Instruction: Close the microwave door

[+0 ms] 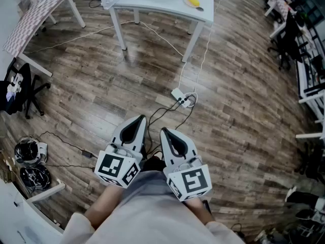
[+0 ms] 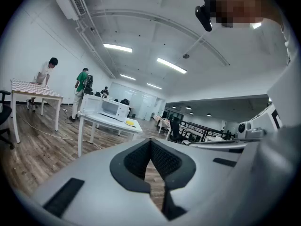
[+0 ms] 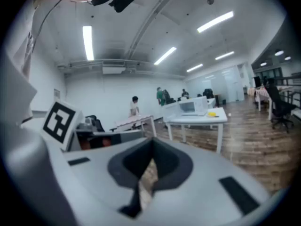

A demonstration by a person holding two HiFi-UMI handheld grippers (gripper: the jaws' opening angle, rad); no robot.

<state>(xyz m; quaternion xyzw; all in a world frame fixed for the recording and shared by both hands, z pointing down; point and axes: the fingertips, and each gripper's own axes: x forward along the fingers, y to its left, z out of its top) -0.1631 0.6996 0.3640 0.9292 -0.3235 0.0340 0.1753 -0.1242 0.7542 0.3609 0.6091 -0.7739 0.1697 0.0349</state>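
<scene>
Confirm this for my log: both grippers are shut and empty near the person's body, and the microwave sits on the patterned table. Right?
Not quite. The microwave sits on the white table, not the patterned table; the left gripper view shows it. The rest holds: the left gripper and right gripper are shut and empty near the person's body.

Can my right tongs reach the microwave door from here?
Probably not yet: the right tongs sit by your body, while the microwave stands on the white table far across the floor.
</scene>
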